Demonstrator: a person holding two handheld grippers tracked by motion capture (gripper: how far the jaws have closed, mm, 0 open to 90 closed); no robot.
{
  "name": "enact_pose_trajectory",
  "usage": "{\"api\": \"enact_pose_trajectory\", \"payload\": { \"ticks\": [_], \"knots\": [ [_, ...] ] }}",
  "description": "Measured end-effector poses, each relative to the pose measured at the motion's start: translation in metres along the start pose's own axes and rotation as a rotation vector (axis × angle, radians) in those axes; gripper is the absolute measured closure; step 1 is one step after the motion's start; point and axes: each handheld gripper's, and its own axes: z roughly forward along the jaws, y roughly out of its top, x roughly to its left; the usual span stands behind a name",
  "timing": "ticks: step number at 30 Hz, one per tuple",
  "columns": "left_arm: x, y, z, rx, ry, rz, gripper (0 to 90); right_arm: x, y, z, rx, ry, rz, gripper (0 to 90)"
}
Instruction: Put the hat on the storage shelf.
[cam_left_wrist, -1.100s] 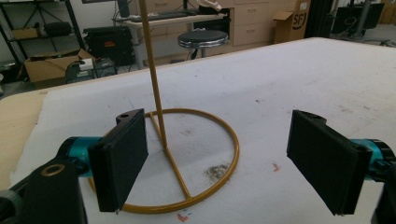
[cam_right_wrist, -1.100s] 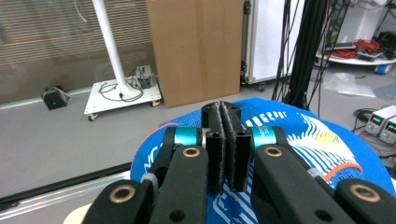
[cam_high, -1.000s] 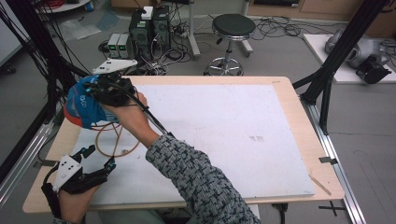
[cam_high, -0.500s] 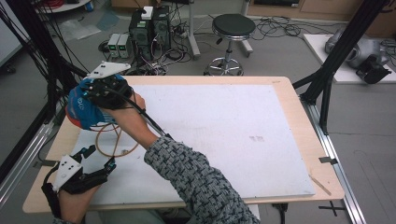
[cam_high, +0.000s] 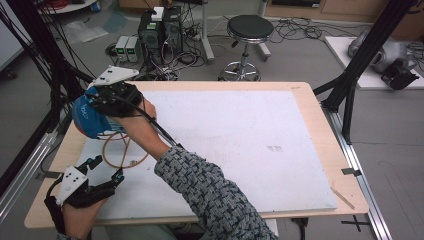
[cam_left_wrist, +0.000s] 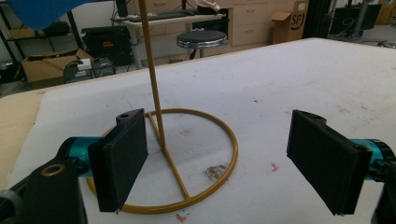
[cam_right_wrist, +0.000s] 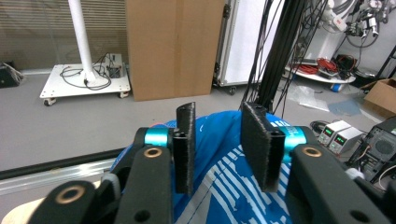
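Wooden bench (cam_high: 320, 150) topped with a white sheet fills the middle of a cluttered lab, and a person in a patterned sleeve leans over its near edge with a tool in each hand.

Nearest, at the front left corner, the left tool (cam_high: 102, 175) rests low over the sheet. Its jaws are spread wide and hold nothing. In the left gripper view, the left tool (cam_left_wrist: 217, 163) has its two black pads standing well apart on either side of a gold wire stand (cam_left_wrist: 163, 154): a ring lying flat on the sheet, a bar crossing it, and a thin upright rod rising from the bar.

Farther back, the person's right arm reaches across to the left edge of the bench. There the right tool (cam_high: 107, 97) sits up against a blue cap (cam_high: 87, 117) with white markings, which seems to perch at the top of the rod. In the right gripper view, the right tool (cam_right_wrist: 217, 147) has its jaws a moderate gap apart, with the blue cap (cam_right_wrist: 224, 186) bulging between and below them. I cannot tell whether the pads actually press the fabric.

My worry is the stand. It looks light and top-heavy, and nothing holds its ring down. A sideways tug on the cap could tip it or drag it off the bench edge just beside it. Soft fabric could also slip out of a loose pinch.

Beyond the bench, a black stool (cam_high: 250, 30) stands on the floor among cables and equipment boxes.
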Motion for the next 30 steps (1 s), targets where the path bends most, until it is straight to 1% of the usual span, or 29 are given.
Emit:
{"api": "enact_pose_trajectory", "payload": {
  "ticks": [2,6,7,8,10,12,13,14,15,16,17,18,19,20,21,22,23,24,25,26,28,29,30],
  "knots": [
    [0.000,0.000,0.000,-0.001,0.000,0.000,20.5,0.000,0.000,-0.001,-0.002,-0.006,-0.002,61.0],
    [0.000,0.000,0.000,-0.002,0.000,0.003,20.5,-0.003,0.001,-0.005,0.004,-0.029,0.005,54.3],
    [0.000,0.000,0.000,-0.002,0.001,0.003,20.5,-0.006,0.001,-0.009,-0.006,-0.046,0.016,51.1],
    [0.000,0.000,0.000,-0.001,0.000,0.002,20.5,-0.006,0.001,-0.009,-0.006,-0.046,0.016,51.1],
    [0.000,0.000,0.000,0.000,0.000,0.002,20.5,-0.011,0.001,-0.015,-0.014,-0.062,0.026,48.8],
    [-0.001,0.000,0.000,-0.001,0.000,0.002,20.5,-0.019,0.001,-0.025,-0.022,-0.092,0.025,46.5],
    [-0.001,0.000,0.000,-0.001,0.000,0.002,20.5,-0.019,0.001,-0.025,-0.022,-0.092,0.025,46.5],
    [-0.001,0.000,0.000,-0.001,0.001,0.002,20.5,-0.021,0.000,-0.029,-0.026,-0.099,0.027,46.2],
    [-0.001,0.000,0.000,0.000,0.002,0.003,20.5,-0.027,-0.002,-0.038,-0.032,-0.113,0.031,44.6],
    [-0.001,0.000,0.001,0.000,0.002,0.004,20.5,-0.027,-0.002,-0.038,-0.032,-0.113,0.031,44.6],
    [-0.001,0.000,0.001,0.003,0.002,0.006,20.5,-0.033,-0.006,-0.047,-0.035,-0.128,0.036,43.5],
    [-0.001,0.000,0.001,0.003,0.002,0.006,20.5,-0.036,-0.007,-0.052,-0.035,-0.137,0.038,42.3],
    [-0.001,0.000,0.001,0.004,0.002,0.007,20.5,-0.036,-0.007,-0.052,-0.035,-0.137,0.038,42.3],
    [-0.001,0.000,0.001,0.004,0.001,0.009,20.5,-0.039,-0.009,-0.057,-0.035,-0.145,0.048,41.9],
    [-0.001,0.000,0.001,0.006,0.001,0.007,20.5,-0.042,-0.011,-0.062,-0.041,-0.155,0.051,41.8],
    [-0.001,0.000,0.001,0.004,0.001,0.011,20.5,-0.049,-0.014,-0.073,-0.051,-0.171,0.053,40.8],
    [-0.001,0.000,0.001,0.002,0.001,0.009,20.5,-0.049,-0.014,-0.073,-0.051,-0.171,0.053,40.8],
    [-0.001,0.000,0.001,0.001,0.002,0.009,20.5,-0.052,-0.016,-0.079,-0.051,-0.179,0.059,40.0],
    [-0.002,0.000,0.001,0.001,0.002,0.011,20.5,-0.059,-0.019,-0.090,-0.055,-0.195,0.071,38.7],
    [-0.002,0.000,0.002,0.000,0.001,0.012,20.5,-0.059,-0.019,-0.090,-0.055,-0.195,0.071,38.7],
    [-0.002,0.001,0.002,-0.001,0.000,0.015,20.5,-0.065,-0.023,-0.102,-0.062,-0.214,0.077,37.7],
    [-0.003,0.001,0.003,-0.001,0.000,0.015,20.5,-0.070,-0.027,-0.115,-0.064,-0.237,0.085,36.6],
    [-0.003,0.001,0.003,-0.001,0.000,0.015,20.5,-0.074,-0.029,-0.121,-0.064,-0.248,0.088,36.2]
  ]
}}
